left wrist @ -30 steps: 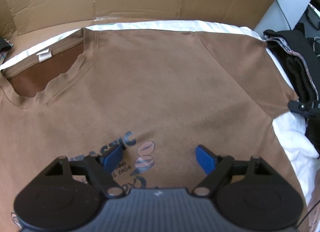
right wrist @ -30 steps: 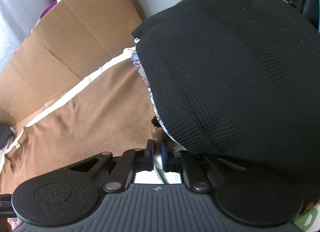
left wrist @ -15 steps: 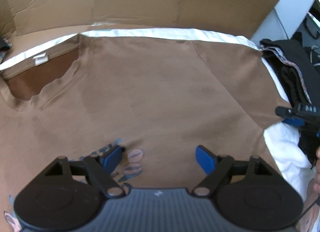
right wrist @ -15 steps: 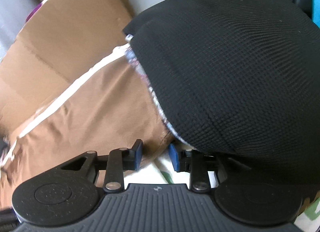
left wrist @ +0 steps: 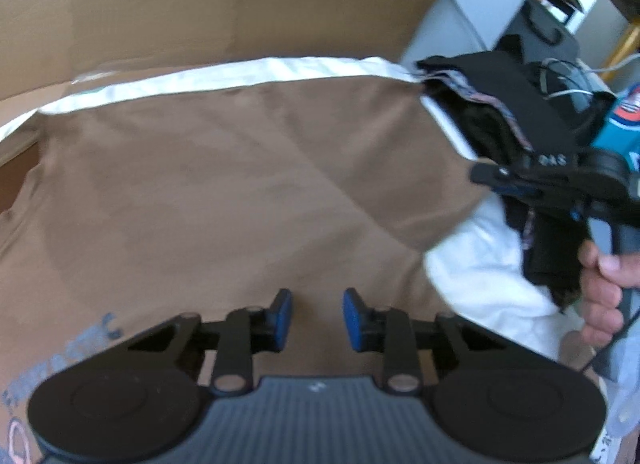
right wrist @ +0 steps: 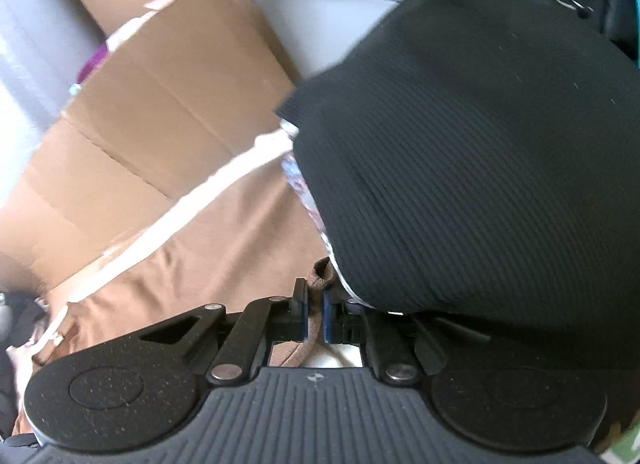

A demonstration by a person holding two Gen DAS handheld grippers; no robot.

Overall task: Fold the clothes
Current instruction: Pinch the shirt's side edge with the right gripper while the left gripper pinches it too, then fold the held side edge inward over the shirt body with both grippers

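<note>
A brown T-shirt [left wrist: 224,192] with a blue print lies spread flat on a white sheet [left wrist: 480,264]. My left gripper [left wrist: 317,318] hovers over the shirt's right side, its jaws partly open and empty. My right gripper [right wrist: 314,314] is shut on the edge of the shirt's right sleeve [right wrist: 320,276], beside a black garment pile [right wrist: 480,168]. The right gripper also shows in the left wrist view [left wrist: 504,180], at the sleeve's edge, held by a hand.
Flattened cardboard [left wrist: 200,4] stands behind the sheet. A pile of black clothes [left wrist: 500,104] sits right of the shirt. Cables and grey furniture [left wrist: 560,36] are further right.
The right gripper opened, then closed on the sleeve edge. The left gripper moved right across the shirt and its jaws narrowed.
</note>
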